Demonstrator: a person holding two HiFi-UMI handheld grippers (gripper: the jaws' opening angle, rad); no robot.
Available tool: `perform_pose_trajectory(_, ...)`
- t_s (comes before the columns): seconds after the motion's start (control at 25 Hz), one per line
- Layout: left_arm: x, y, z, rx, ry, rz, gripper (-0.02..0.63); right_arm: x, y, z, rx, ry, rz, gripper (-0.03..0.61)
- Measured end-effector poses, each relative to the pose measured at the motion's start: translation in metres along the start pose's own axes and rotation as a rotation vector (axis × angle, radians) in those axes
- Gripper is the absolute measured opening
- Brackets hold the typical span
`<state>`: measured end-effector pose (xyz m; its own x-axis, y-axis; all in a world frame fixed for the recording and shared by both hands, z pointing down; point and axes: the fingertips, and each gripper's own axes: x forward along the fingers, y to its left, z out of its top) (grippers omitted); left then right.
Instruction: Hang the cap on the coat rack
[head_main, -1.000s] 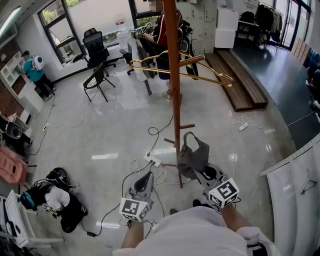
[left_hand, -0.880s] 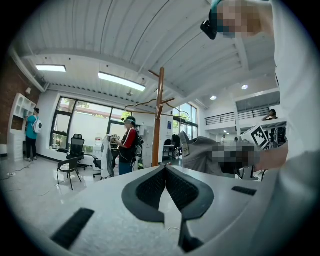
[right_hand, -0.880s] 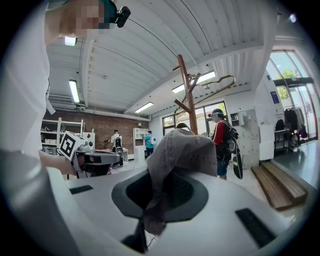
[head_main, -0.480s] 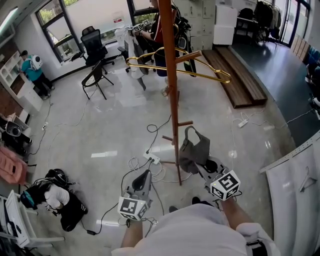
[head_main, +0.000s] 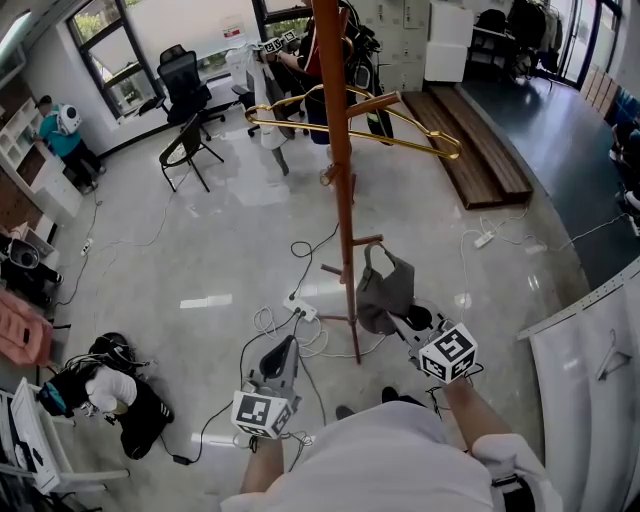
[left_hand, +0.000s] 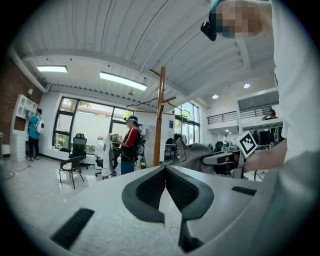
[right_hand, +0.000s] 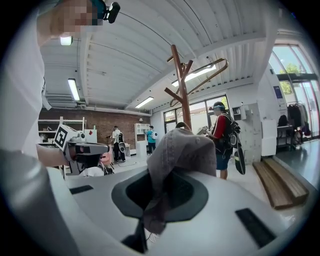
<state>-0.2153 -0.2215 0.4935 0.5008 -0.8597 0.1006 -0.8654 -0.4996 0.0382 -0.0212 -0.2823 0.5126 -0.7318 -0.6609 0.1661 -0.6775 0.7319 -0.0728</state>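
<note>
A grey fabric cap (head_main: 385, 290) is sitting pinched in the right tongs (head_main: 398, 318), which are clamping the cloth near its lower edge; the right gripper view is showing the cap bulging up over the closed pads. The cap is being held in the air just right of the pole of a tall reddish-brown wooden coat rack (head_main: 340, 150), its strap loop sitting close under a short low wooden peg (head_main: 367, 240); whether they are touching is unclear. Higher up, a gold metal clothes hanger (head_main: 440, 150) is hanging from an upper peg. The left tongs (head_main: 289, 347) are hovering well left of the cap, tips pressing together with nothing between them. A white power strip (head_main: 305, 312) with cables is lying on the glossy pale floor (head_main: 200, 250) beside the rack's foot.
</note>
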Motion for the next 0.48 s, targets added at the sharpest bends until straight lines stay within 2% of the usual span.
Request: perform_pose_trajectory(0.48, 0.004, 0.006, -0.003, 0.0, 0.017, 0.015, 0.011, 0.019, -0.039, -0.015, -0.013, 0.053, 0.094, 0.041)
